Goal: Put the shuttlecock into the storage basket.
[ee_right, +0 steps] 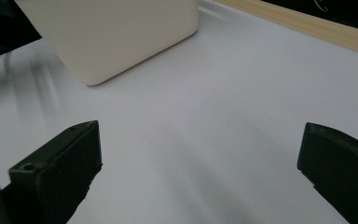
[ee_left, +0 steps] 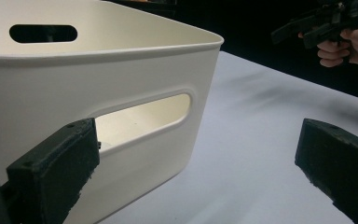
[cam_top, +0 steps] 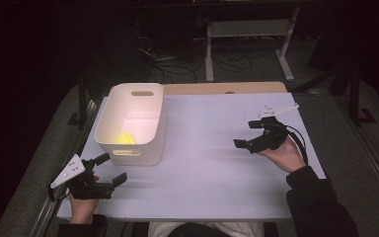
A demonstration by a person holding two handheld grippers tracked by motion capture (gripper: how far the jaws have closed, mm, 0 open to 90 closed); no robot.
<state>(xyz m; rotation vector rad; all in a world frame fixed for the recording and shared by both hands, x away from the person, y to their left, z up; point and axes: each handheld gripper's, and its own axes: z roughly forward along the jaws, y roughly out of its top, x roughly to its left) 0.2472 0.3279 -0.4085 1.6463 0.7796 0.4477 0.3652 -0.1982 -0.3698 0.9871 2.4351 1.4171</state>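
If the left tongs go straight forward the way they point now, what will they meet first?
Probably the white bin. In the left gripper view, the left tongs stand open toward its near corner and handle slot; the right-hand jaw may pass beside it over the table.

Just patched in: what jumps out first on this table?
A white bin stands at the table's left rear, with something yellow glowing at its bottom. The left gripper sits open just in front of the bin's near handle slot; the right gripper, also open, hangs over the bare right side.
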